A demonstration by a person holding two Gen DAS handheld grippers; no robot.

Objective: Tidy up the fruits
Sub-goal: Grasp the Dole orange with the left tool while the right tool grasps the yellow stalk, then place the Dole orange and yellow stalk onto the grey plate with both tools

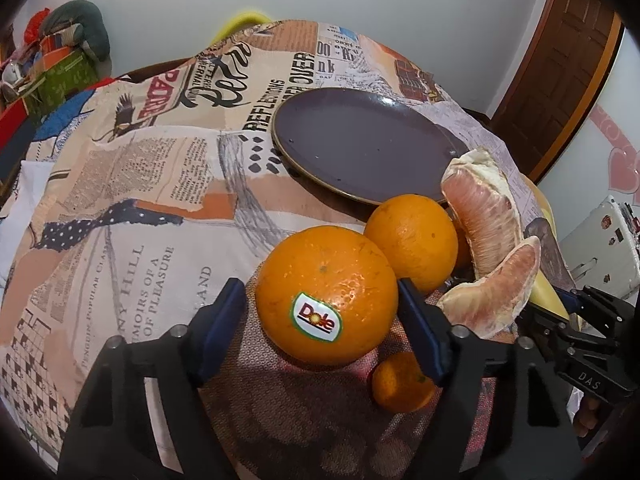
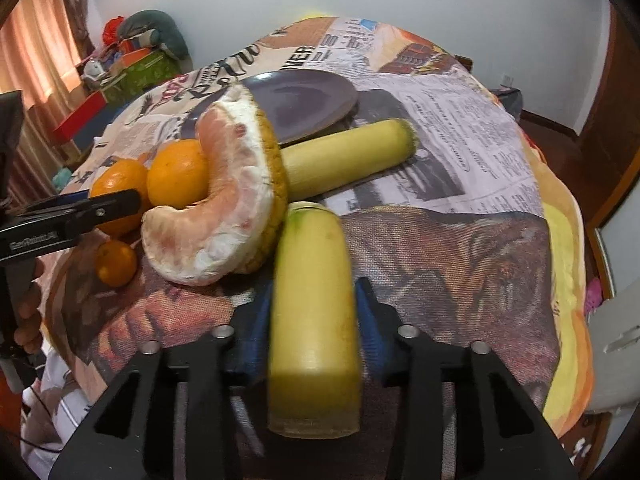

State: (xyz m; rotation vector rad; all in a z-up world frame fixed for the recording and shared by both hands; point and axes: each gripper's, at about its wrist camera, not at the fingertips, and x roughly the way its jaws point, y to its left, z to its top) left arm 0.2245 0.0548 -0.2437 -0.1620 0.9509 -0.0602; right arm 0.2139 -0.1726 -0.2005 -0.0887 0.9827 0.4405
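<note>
Left gripper (image 1: 322,320), low centre of its frame: blue pads either side of the Dole-stickered orange (image 1: 326,294); the right pad meets the rind, the left seems to, so I read a grip across its widest part. Firm, round, waxy: likely to roll if pinched off-centre.

Right gripper (image 2: 314,320), bottom centre of its view, jaws narrowed onto the near pale yellow-green stalk piece (image 2: 314,312), pads against both sides. Stiff, smooth, probably light; mid-length looks the sensible hold.

Outward: a second orange (image 1: 412,238) just behind the first, a small mandarin (image 1: 400,382) lower right, a peeled pomelo wedge (image 2: 224,200) soft and tearable, another stalk piece (image 2: 348,156) beyond.

The dark plate (image 1: 360,140), upper middle, holds nothing yet.
</note>
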